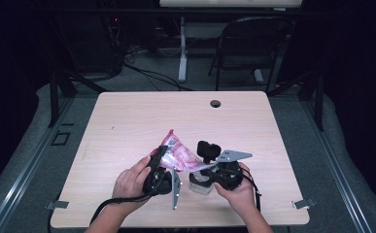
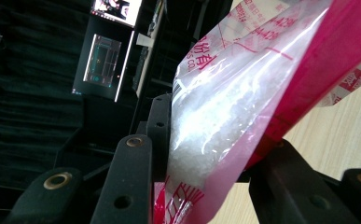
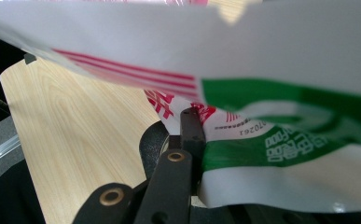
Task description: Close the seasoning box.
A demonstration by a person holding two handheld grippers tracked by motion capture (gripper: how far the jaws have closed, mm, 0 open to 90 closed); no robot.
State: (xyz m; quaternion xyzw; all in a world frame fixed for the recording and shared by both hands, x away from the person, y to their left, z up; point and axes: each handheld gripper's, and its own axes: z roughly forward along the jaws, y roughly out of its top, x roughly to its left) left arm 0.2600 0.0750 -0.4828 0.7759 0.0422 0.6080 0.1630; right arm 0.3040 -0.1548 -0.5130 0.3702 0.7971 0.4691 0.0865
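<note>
A red-and-white plastic bag (image 1: pixel 181 156) of white granules hangs tilted over the table (image 1: pixel 127 121), held between both hands. My left gripper (image 1: pixel 160 155) is shut on its upper left edge. In the left gripper view the bag (image 2: pixel 234 93) is pinched between the black jaws of the left gripper (image 2: pixel 215 140). My right gripper (image 1: pixel 204 168) is shut on the bag's lower right end. In the right gripper view the bag (image 3: pixel 285 56), printed green and red, covers one jaw of the right gripper (image 3: pixel 225 140). A small clear container (image 1: pixel 200 184) stands under that end.
A cable hole (image 1: pixel 215 103) sits near the table's far edge. A folding chair (image 1: pixel 253 43) and floor cables lie beyond the table. A lit screen (image 2: pixel 102 60) stands in the dark background. Metal clips (image 1: pixel 303 203) mark the near corners.
</note>
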